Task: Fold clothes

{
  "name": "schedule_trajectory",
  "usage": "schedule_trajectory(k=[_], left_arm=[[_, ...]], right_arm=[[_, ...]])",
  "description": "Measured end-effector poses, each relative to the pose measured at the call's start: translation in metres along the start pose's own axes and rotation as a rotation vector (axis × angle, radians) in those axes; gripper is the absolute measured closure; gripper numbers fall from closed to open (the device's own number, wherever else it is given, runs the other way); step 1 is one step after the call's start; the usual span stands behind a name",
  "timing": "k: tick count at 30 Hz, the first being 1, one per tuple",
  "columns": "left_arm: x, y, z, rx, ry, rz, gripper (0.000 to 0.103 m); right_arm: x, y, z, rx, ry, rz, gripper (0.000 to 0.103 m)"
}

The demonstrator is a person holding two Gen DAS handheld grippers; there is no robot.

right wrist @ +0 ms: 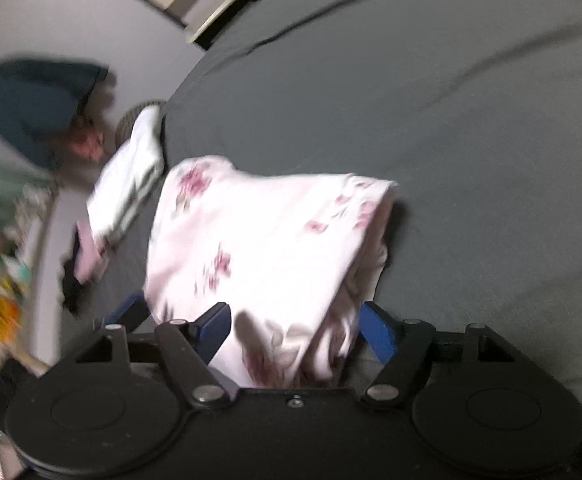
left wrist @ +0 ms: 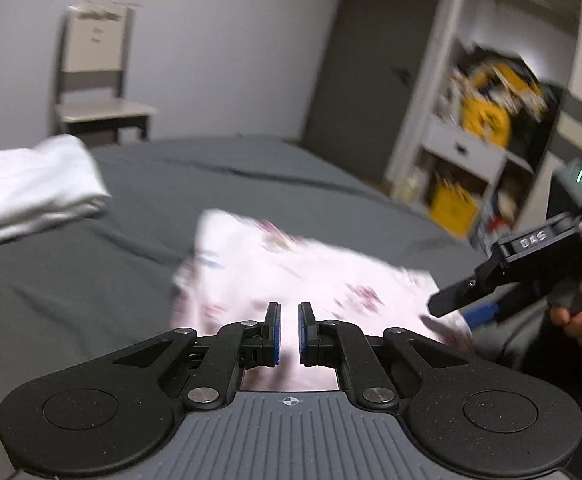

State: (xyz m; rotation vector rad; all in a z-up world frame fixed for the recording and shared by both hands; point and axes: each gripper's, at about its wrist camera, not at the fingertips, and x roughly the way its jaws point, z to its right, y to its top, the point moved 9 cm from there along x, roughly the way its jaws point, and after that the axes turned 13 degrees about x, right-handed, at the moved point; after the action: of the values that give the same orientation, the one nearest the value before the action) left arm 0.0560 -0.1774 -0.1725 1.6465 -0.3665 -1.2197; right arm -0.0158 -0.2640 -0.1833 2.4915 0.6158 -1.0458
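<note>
Dim indoor light; both views smear with motion blur, worst on the shelf (left wrist: 487, 128). The garment (right wrist: 259, 240) glares overexposed; fisheye bends edges.

Pink floral garment (right wrist: 259, 236), loosely folded, on bed

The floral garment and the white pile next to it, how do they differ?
The floral garment carries pink flower prints; the white pile looks plain. The floral garment lies near the tongs, its edge between the wide-open right tongs; the white pile sits farther off, untouched. The floral garment looks loosely draped, the white pile compactly folded. Both rest on the grey bed.
</note>
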Motion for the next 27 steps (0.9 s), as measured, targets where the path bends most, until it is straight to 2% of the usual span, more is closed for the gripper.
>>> schedule_trajectory(k=[4,6,8,9,12,13,14,16,18,20,23,25,27], left_arm=[[0.019,-0.014,-0.009,0.015,0.074,-0.089,0.097],[0.019,-0.022,-0.025,-0.039,0.115,-0.119,0.097],[0.010,-0.022,-0.037,-0.112,0.123,-0.108,0.097],[0.004,-0.022,-0.043,-0.128,0.159,-0.109,0.097],[-0.019,-0.026,-0.064,-0.120,0.352,-0.134,0.097],[-0.025,-0.028,-0.070,-0.141,0.367,-0.133,0.097],[-0.030,-0.028,-0.072,-0.176,0.338,-0.115,0.097],[-0.039,-0.024,-0.068,-0.238,0.234,-0.055,0.097],[-0.044,-0.014,-0.052,-0.239,0.120,0.016,0.097],[-0.042,-0.005,-0.030,-0.165,0.063,0.041,0.097],[-0.024,-0.001,0.000,-0.051,0.001,0.004,0.097],[-0.006,-0.003,0.017,-0.011,-0.053,-0.048,0.097],[0.009,-0.010,0.031,0.034,-0.075,-0.117,0.097]], right_arm=[[-0.011,-0.020,-0.018,-0.127,-0.042,0.105,0.033],[-0.017,-0.030,-0.028,-0.191,-0.063,0.157,0.033],[-0.017,-0.036,-0.040,-0.234,-0.062,0.177,0.033],[-0.017,-0.037,-0.047,-0.252,-0.055,0.180,0.033],[-0.017,-0.034,-0.068,-0.308,-0.027,0.199,0.033],[-0.016,-0.031,-0.077,-0.314,-0.010,0.194,0.033],[-0.014,-0.028,-0.086,-0.320,0.006,0.189,0.032],[-0.010,-0.022,-0.105,-0.331,0.031,0.184,0.032],[-0.006,-0.009,-0.123,-0.337,0.009,0.207,0.036],[-0.011,0.003,-0.140,-0.363,-0.046,0.254,0.037],[-0.018,0.014,-0.158,-0.400,-0.065,0.273,0.036],[-0.008,0.015,-0.163,-0.420,-0.049,0.210,0.036],[0.013,0.013,-0.166,-0.473,-0.075,0.149,0.035]])
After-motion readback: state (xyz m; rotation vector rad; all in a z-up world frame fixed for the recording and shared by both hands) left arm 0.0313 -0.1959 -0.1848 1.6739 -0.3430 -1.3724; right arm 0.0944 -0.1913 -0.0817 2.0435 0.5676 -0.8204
